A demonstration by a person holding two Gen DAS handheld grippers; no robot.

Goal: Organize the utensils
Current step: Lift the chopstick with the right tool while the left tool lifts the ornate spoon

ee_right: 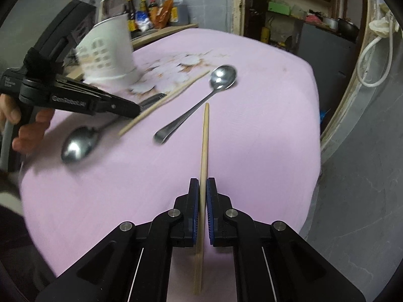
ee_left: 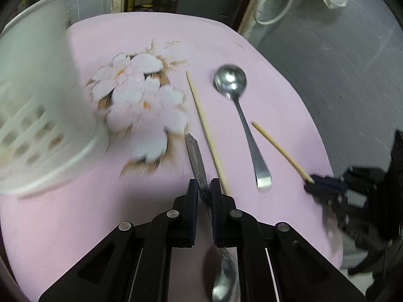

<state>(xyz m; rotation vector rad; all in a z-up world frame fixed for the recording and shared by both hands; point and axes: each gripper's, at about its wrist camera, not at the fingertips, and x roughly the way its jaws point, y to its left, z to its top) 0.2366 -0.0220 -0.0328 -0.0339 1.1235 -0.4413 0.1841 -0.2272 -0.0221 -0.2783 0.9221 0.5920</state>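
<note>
Left gripper (ee_left: 202, 188): fingers (ee_left: 193, 196) closing narrowly, pinching the ornate handle of a spoon (ee_left: 199, 166), bowl hanging back under the gripper. Right gripper (ee_right: 202, 188): fingers (ee_right: 211, 193) pressing on a chopstick (ee_right: 204, 138), its tip pointing toward the plain spoon (ee_left: 236, 105). That plain spoon is lying on the pink bench (ee_left: 75, 214), between the held chopstick and a second chopstick (ee_left: 204, 128). White utensil holder (ee_left: 37, 105) is sitting far left of the plain spoon, beyond the flower print (ee_left: 141, 110).

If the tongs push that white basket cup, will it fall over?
Probably, yes. The white basket cup looks tall and narrow, so a push near its top could tip it. Its holey plastic walls suggest it's light, and a low push might just slide it across the pink cloth.
</note>
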